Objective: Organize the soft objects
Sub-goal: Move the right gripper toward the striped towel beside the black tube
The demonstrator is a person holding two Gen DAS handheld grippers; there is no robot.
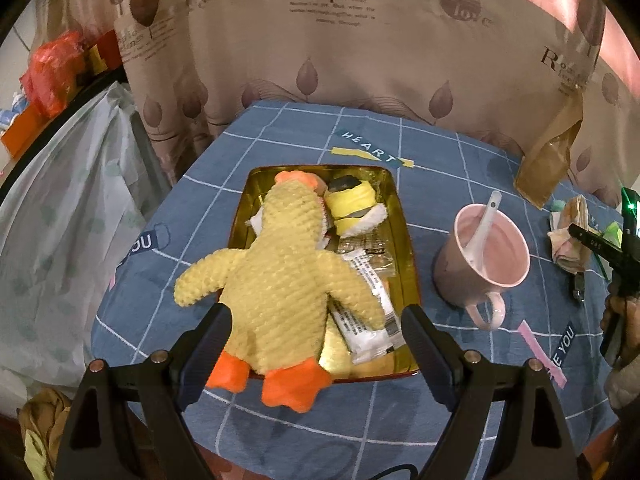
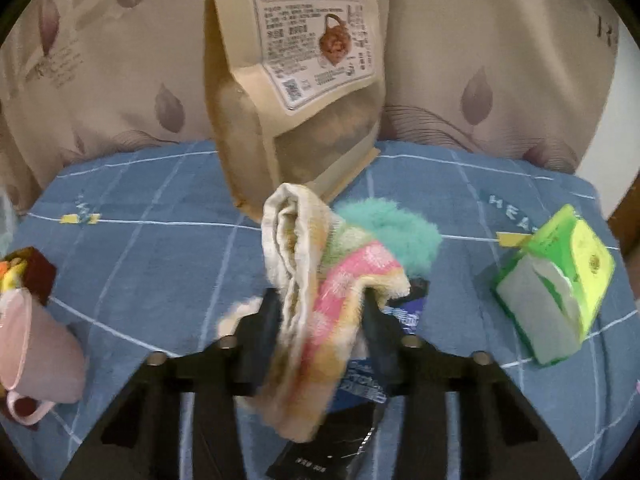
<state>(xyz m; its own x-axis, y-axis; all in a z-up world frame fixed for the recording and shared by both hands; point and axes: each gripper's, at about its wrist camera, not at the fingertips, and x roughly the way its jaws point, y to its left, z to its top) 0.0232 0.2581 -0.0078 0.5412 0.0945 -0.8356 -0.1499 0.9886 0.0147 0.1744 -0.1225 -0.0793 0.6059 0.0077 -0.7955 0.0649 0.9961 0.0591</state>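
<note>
Curtained with leaf-print cloth behind, the desk (image 1: 280, 128) wears a blue checked cover. One gold tray (image 1: 404, 216) holds one yellow plush duck (image 1: 280, 268); the left gripper (image 1: 316, 320) hovers over it, fingers apart. The right gripper (image 2: 324, 304) has its fingers clamped on one striped towel (image 2: 320, 276). Its loose folds could slip free or drag the one teal fluffy thing (image 2: 396, 232) touching it. Also one pink mug (image 1: 488, 256), one tissue pack (image 2: 560, 280).

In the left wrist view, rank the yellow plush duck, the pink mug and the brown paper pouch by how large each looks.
1. yellow plush duck, sprawled over the gold tray, clearly largest.
2. pink mug, holding a spoon.
3. brown paper pouch, smallest as seen, but it stands farther back near the fisheye edge, so its true size against the mug is unsure.
</note>
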